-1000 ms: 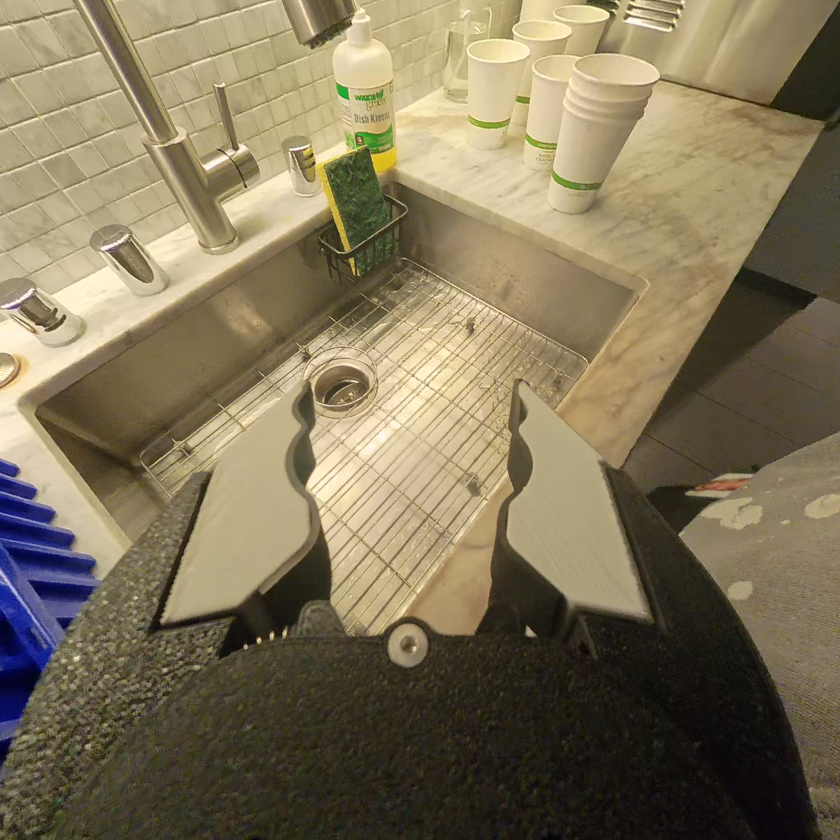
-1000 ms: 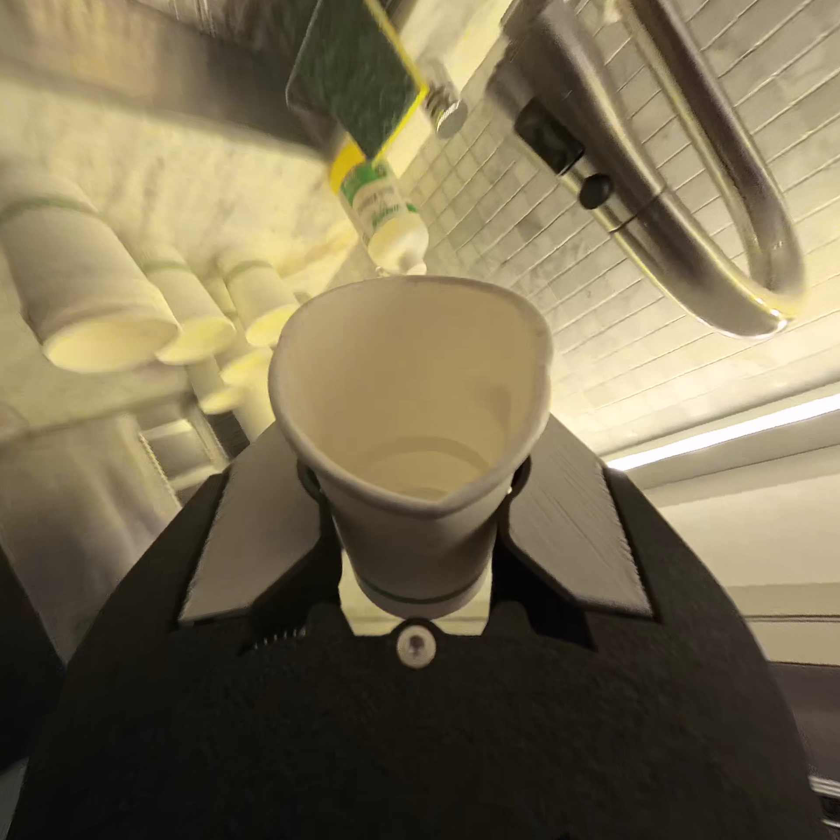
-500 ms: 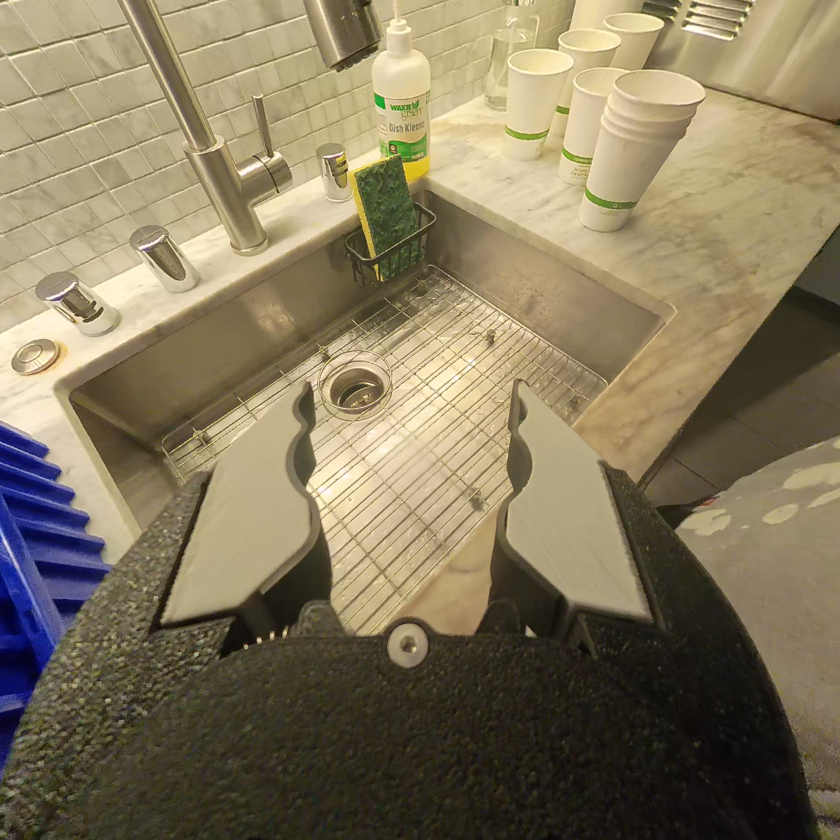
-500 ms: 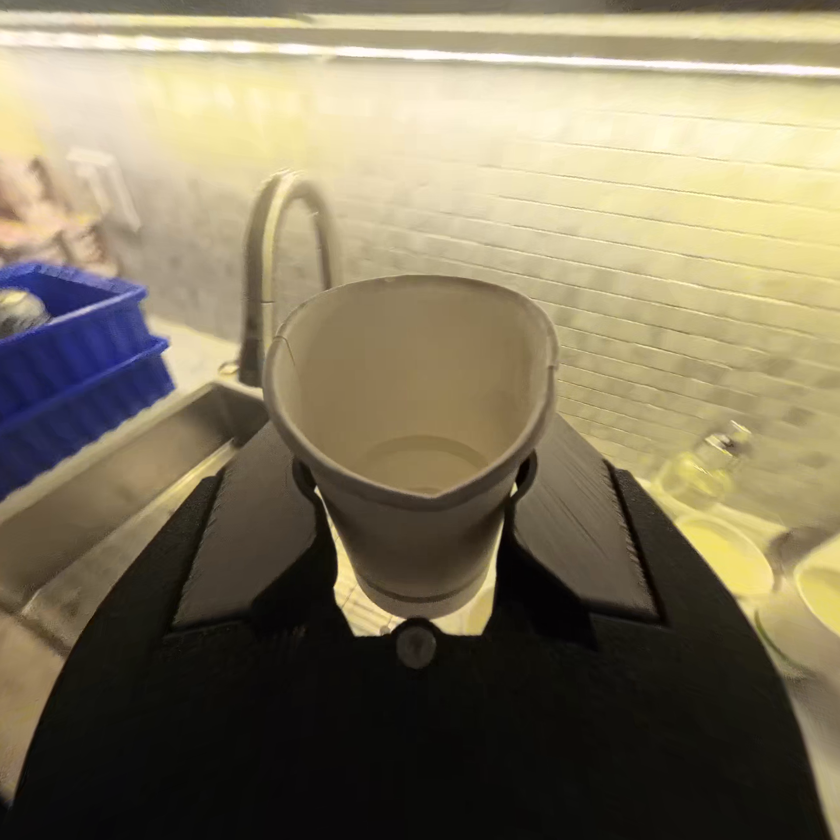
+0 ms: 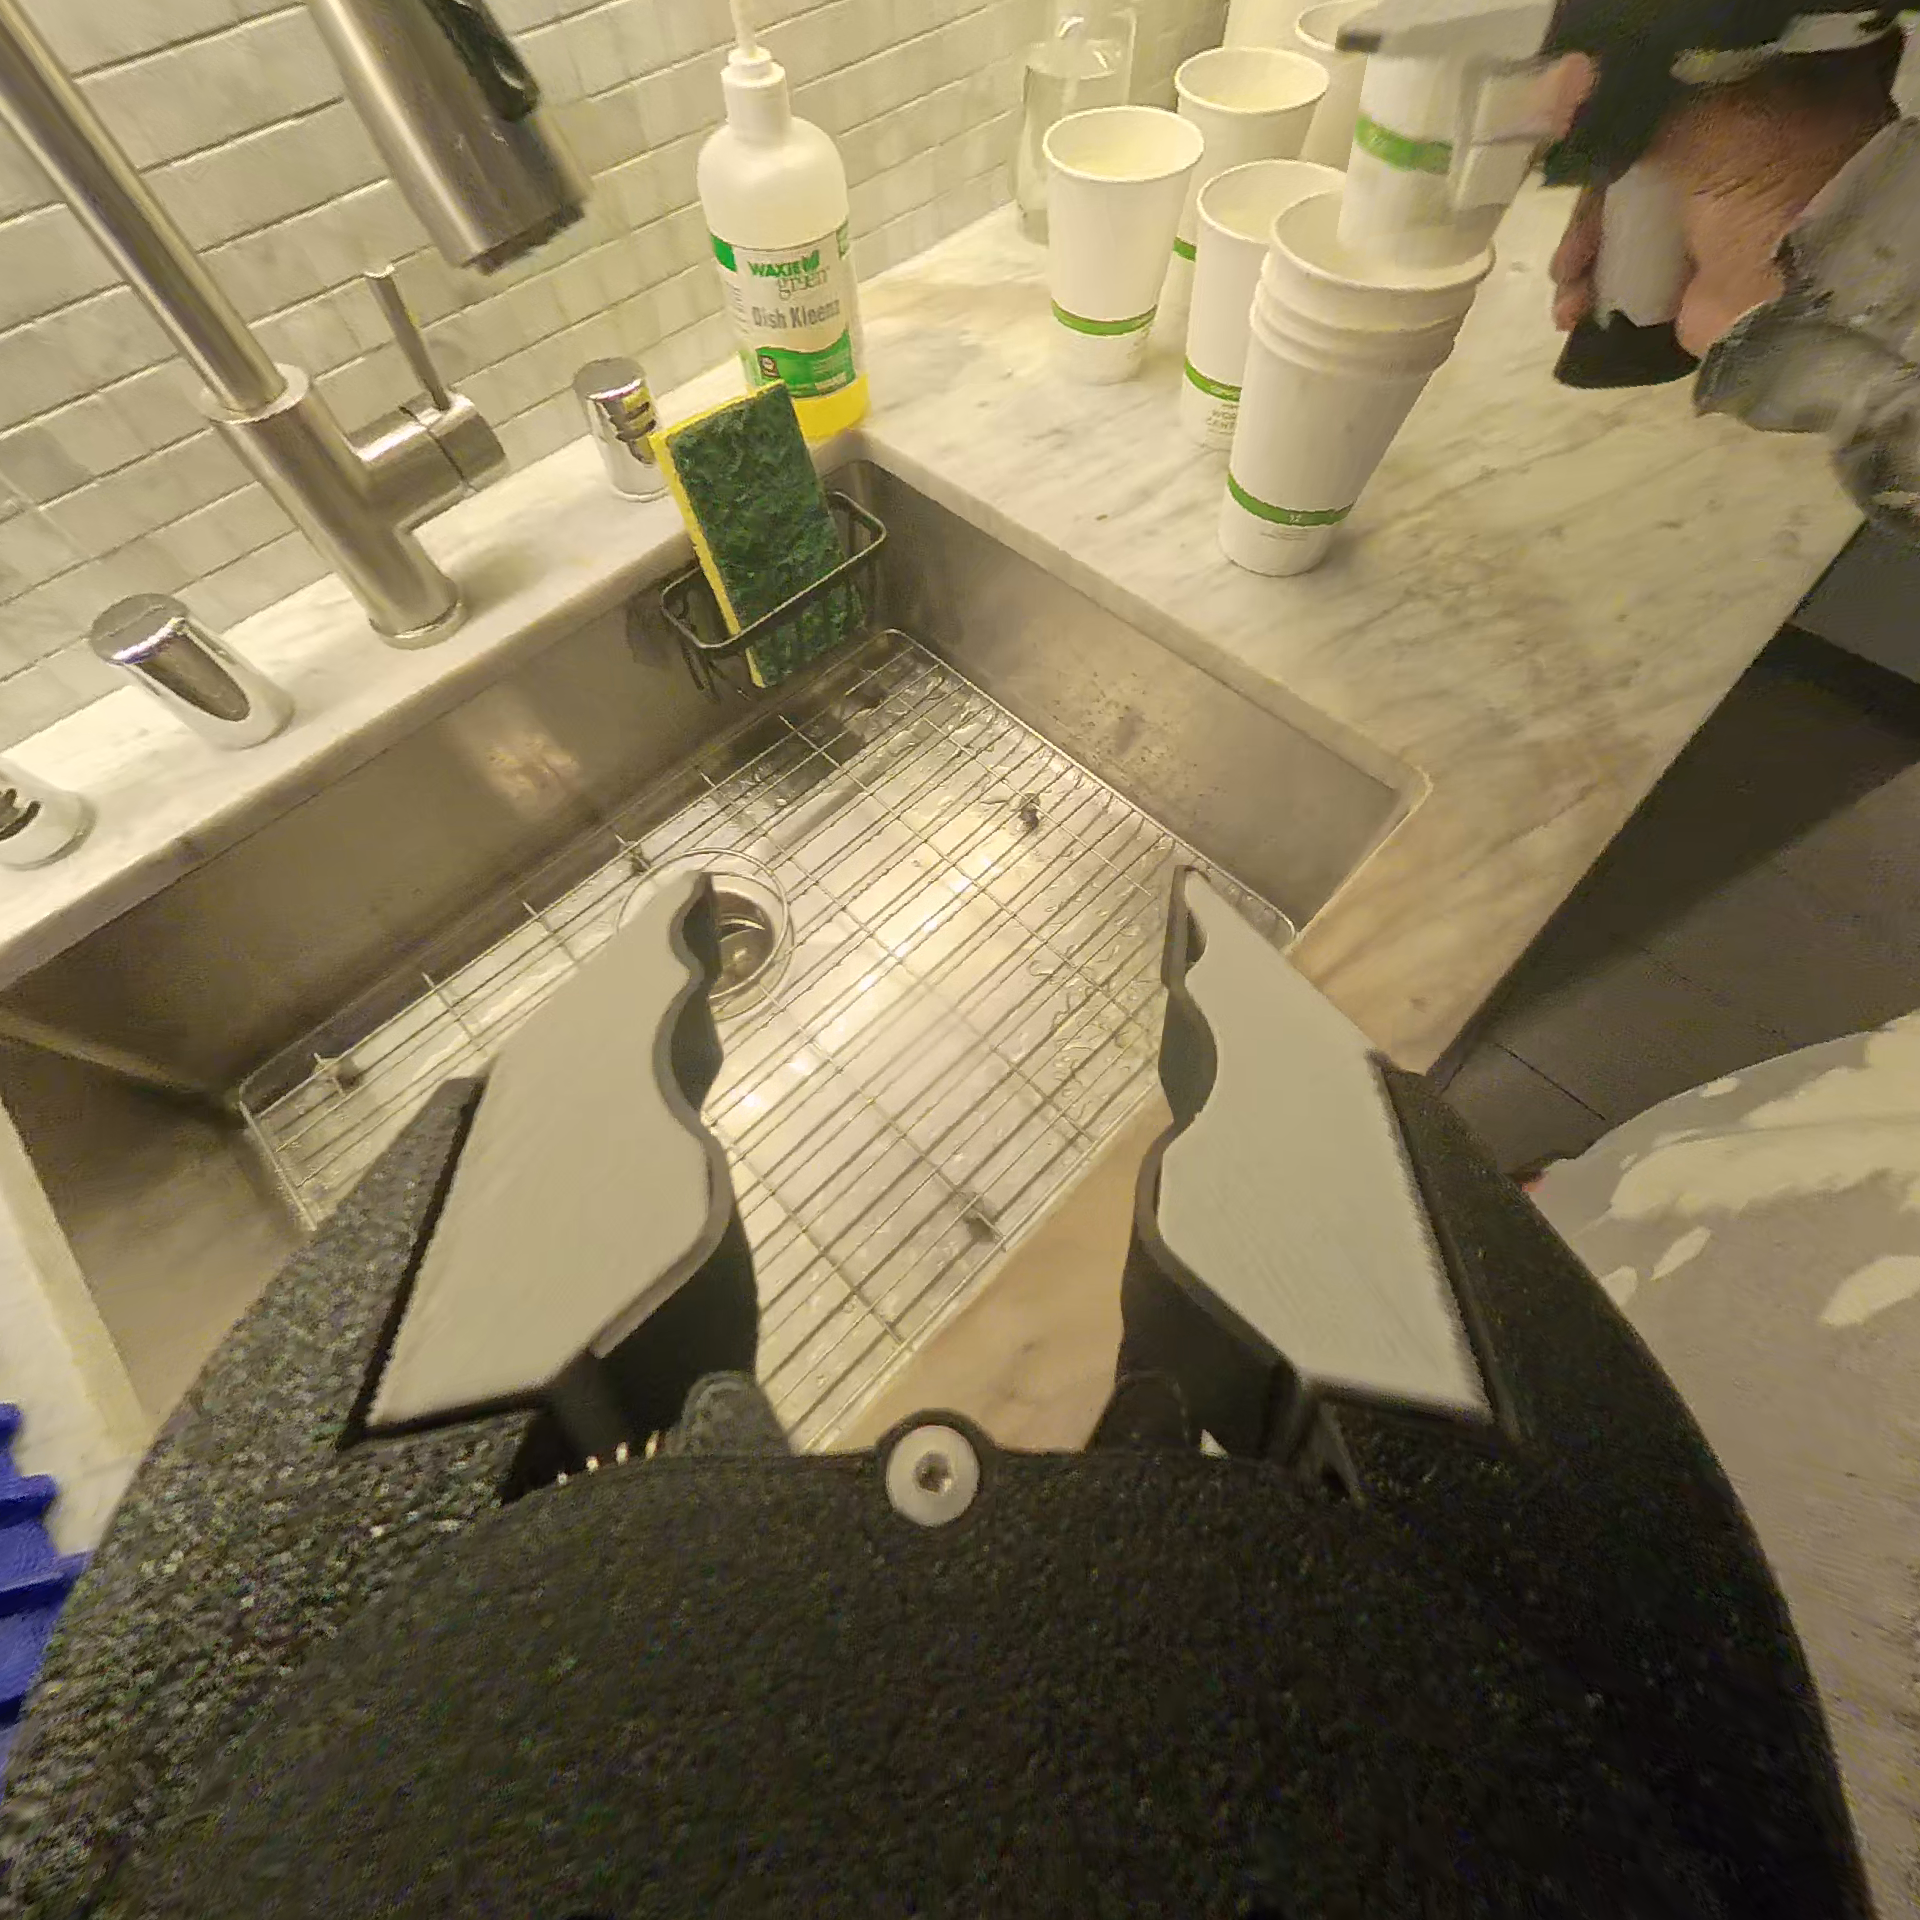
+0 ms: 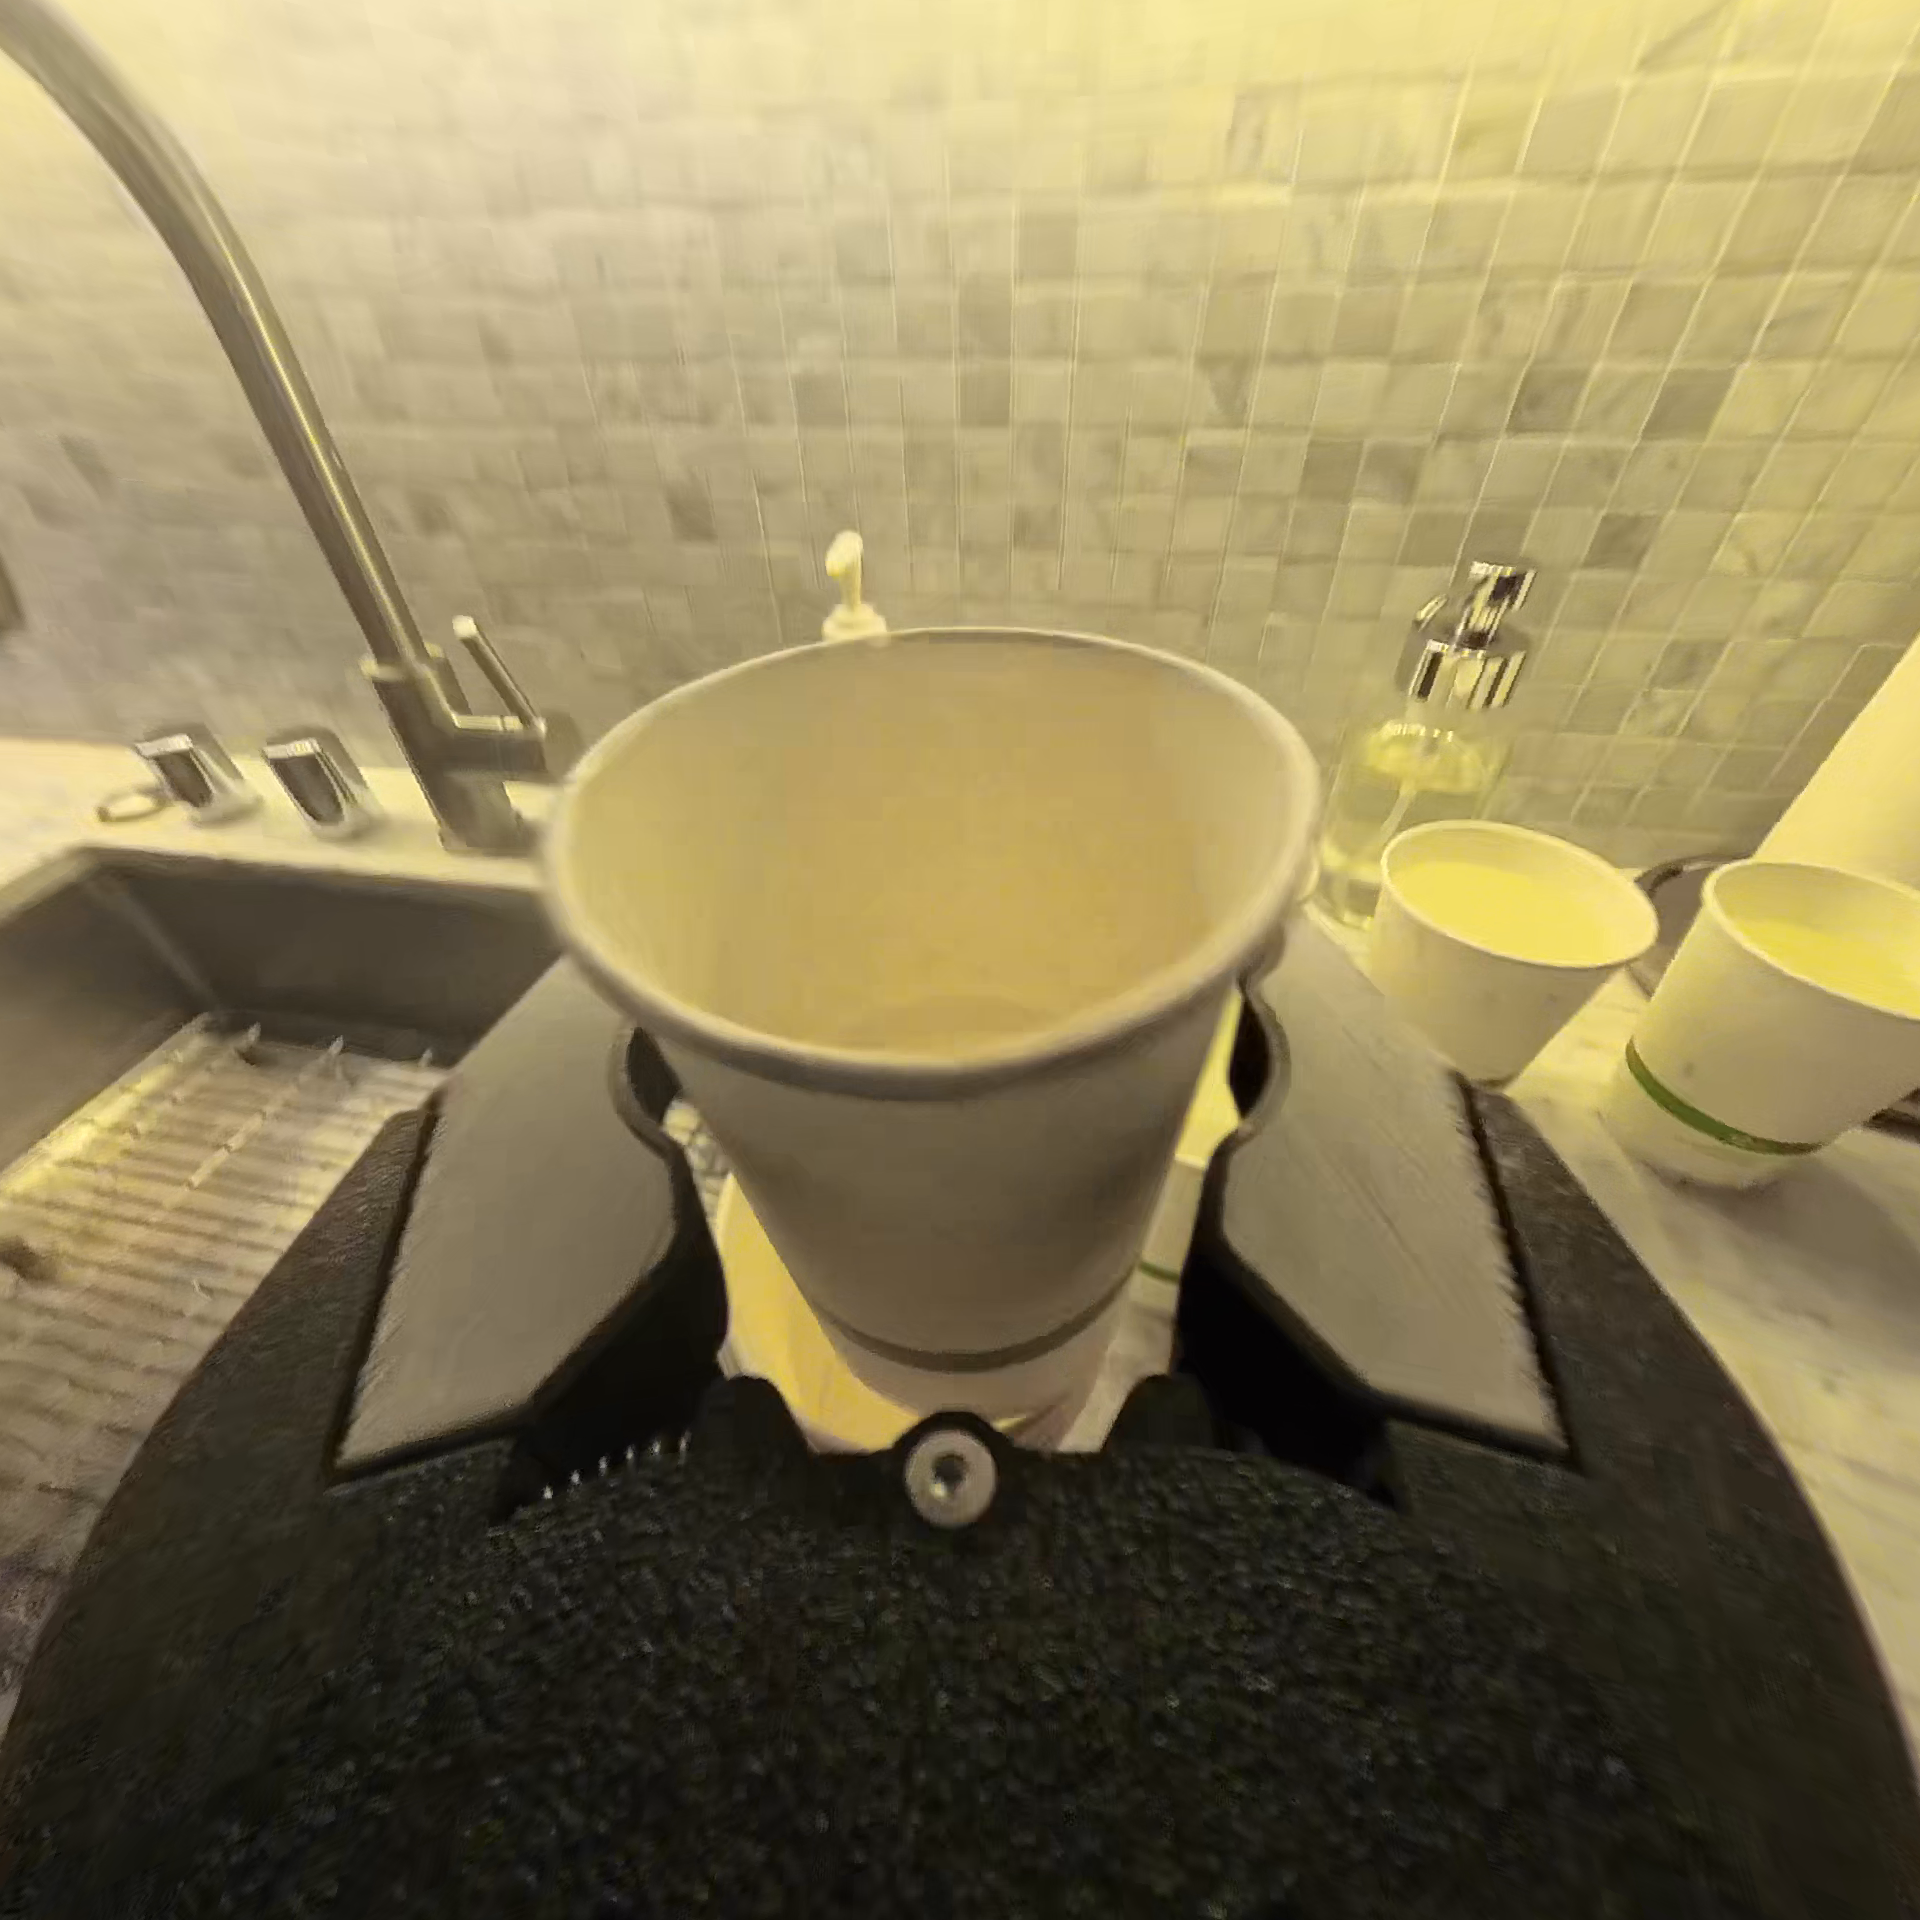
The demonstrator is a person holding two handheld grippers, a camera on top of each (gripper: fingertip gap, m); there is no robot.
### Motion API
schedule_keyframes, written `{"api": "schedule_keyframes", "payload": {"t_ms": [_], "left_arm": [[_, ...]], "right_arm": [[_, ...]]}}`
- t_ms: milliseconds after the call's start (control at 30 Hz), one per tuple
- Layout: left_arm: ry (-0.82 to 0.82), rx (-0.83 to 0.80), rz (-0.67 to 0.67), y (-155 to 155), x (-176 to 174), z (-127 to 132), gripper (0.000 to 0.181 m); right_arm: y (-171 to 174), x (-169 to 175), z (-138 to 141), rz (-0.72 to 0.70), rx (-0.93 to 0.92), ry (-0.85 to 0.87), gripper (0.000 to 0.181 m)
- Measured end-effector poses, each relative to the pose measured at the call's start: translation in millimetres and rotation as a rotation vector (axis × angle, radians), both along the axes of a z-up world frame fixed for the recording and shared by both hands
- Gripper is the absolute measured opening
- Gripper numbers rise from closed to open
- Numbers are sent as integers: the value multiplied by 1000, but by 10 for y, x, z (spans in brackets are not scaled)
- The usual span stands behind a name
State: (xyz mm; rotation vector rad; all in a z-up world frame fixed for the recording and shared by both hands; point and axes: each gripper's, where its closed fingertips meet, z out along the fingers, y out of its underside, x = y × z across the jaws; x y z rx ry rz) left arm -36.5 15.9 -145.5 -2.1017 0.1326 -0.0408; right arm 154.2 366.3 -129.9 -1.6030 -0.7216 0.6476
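My right gripper [image 6: 940, 1039] is open around a white paper cup [image 6: 925, 935]. The cup's rim is round, and a strip of light shows between its wall and the right finger [image 6: 1351, 1195]. The cup's base sits in the mouth of a stack of white cups [image 6: 790, 1382] below. In the left wrist view the same cup [image 5: 1403, 135] stands upright in the top of that stack [image 5: 1340, 343], with the right gripper [image 5: 1496, 125] beside it. My left gripper [image 5: 935, 883] is open and empty above the sink's wire grid [image 5: 935, 987].
A tall faucet [image 5: 312, 416] and a soap bottle [image 5: 790, 260] stand behind the steel sink [image 5: 1195, 675]. A green sponge [image 5: 758, 520] sits in a wire caddy. More paper cups [image 6: 1496, 966] and a glass dispenser [image 6: 1423, 748] stand on the marble counter [image 5: 1507, 582]. A blue crate [image 5: 21, 1558] is at left.
My right gripper swung round from the faucet to the counter with the cup. Its jaws widened, the squeezed rim sprang round, and the cup's base now rests in the stack. My left gripper stayed open.
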Motion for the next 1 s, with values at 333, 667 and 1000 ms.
{"api": "schedule_keyframes", "payload": {"t_ms": [333, 667, 1000], "left_arm": [[0, -26, -1, 229, 356, -70, 85], [-5, -13, 28, 392, 555, -71, 85], [3, -8, 74, 436, 511, -66, 85]], "right_arm": [[-243, 80, -253, 88, 40, -79, 105], [-332, 248, -28, 101, 42, -25, 98], [176, 893, -211, 24, -86, 7, 50]]}}
